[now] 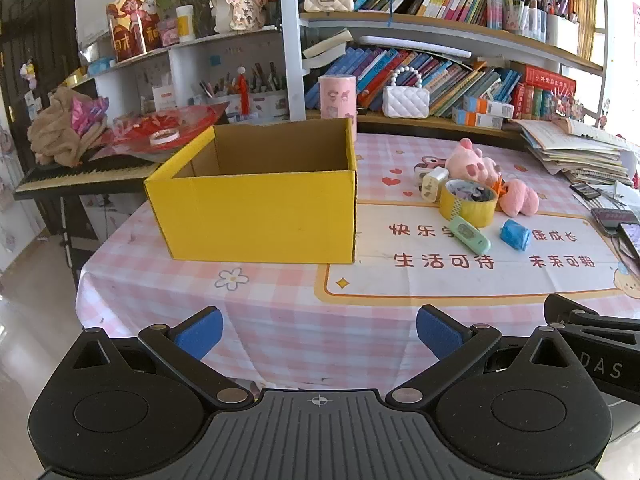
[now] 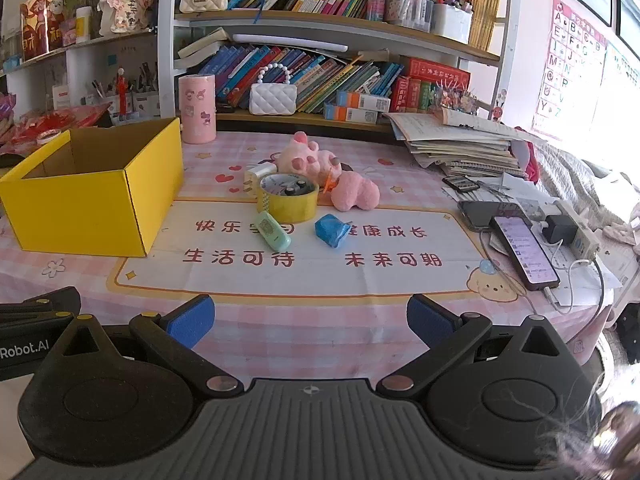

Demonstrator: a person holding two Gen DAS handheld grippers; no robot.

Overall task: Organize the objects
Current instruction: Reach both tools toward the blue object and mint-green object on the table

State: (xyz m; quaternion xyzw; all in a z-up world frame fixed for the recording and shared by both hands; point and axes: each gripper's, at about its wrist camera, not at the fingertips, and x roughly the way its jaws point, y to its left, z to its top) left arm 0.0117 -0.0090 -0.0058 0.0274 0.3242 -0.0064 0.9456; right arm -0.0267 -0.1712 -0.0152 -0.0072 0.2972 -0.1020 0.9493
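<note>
Yellow box [image 1: 256, 216] seemingly empty; tape roll [image 2: 289, 197], plush [image 2: 320, 172] await; my left gripper [image 1: 319, 332] and right gripper [image 2: 310, 320] spread.

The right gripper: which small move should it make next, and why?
Probably move the right gripper forward toward the blue packet. Both grippers are open and hold nothing, the yellow box looks empty, and the packet lies apart from the other things, nearest that gripper.

Bright daylight came in from the right, blowing out that edge in both views. Fisheye bent the bookshelf [image 2: 320, 24] hard; corners went dark. Shadows on the table [image 2: 304, 276] were soft, focus sharp.
</note>
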